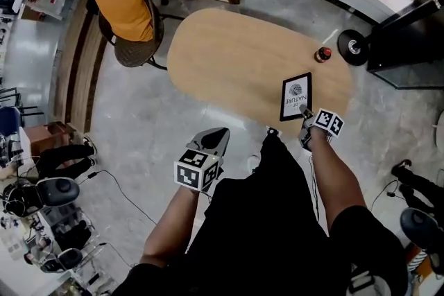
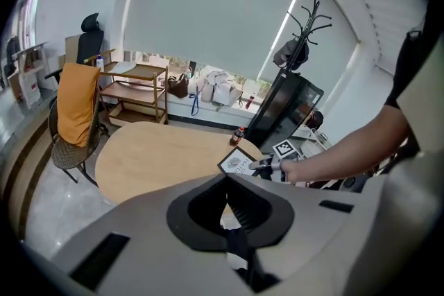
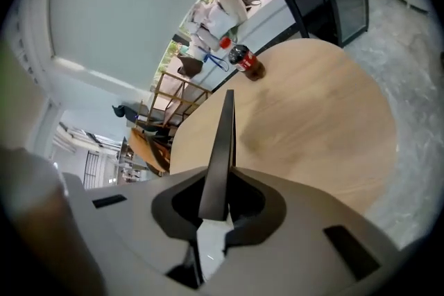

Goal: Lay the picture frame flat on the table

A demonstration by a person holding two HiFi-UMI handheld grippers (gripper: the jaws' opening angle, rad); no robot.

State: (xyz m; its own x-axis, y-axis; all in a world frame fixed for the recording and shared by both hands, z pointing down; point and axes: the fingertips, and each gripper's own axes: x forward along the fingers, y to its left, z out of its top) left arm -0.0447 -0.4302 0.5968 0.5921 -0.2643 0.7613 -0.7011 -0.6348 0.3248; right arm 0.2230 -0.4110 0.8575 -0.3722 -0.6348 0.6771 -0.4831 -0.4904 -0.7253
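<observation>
Black picture frame (image 1: 296,95) edge-on in clamped right gripper (image 1: 304,111); left gripper (image 1: 222,133) jaws together, empty.

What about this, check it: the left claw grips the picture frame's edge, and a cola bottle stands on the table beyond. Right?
Wrong claw: the right claw grips the picture frame's edge, as the right gripper view shows. The left claw is empty. The cola bottle does stand on the table beyond.
</observation>
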